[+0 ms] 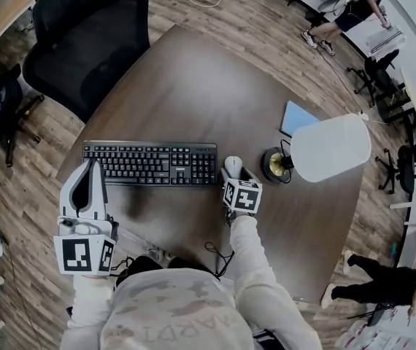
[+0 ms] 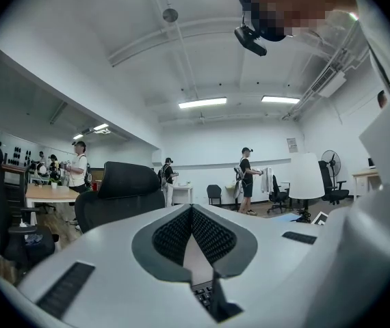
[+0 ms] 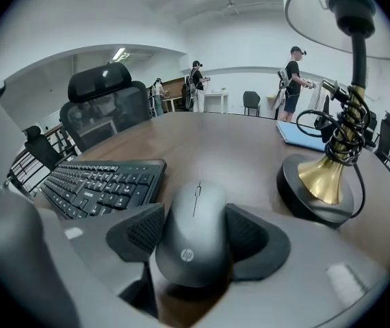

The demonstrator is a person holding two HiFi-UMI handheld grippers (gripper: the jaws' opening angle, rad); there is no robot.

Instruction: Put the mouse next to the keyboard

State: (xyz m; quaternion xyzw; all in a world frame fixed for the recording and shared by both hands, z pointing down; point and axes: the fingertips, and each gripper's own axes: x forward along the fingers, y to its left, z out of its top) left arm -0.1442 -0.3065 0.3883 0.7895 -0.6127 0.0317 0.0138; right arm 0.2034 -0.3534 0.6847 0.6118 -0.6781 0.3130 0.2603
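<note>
The right gripper [image 1: 235, 175] has its two jaws closed on the sides of the dark grey mouse [image 3: 196, 241], with a ribbed pad pressed to each flank. The mouse sits just beside the right end of the black keyboard [image 1: 149, 164], between it and the brass lamp base [image 3: 318, 190]. No view shows whether its underside already touches the wooden table [image 1: 193, 86].

The placing looks almost done. To finish well, the mouse should probably be settled flat on the table, parallel to the keyboard's short edge and clear of the lamp's coiled cord. The jaws should then part evenly so neither pad drags it sideways, and the gripper should back straight out toward the person.

The left gripper [image 2: 191, 214] is held off to the keyboard's left, with its jaws pressed together on nothing.

On the table there are one keyboard, one mouse, one white-shaded lamp [image 1: 328, 149] and one blue folder [image 1: 298, 117]. There are two grippers.
</note>
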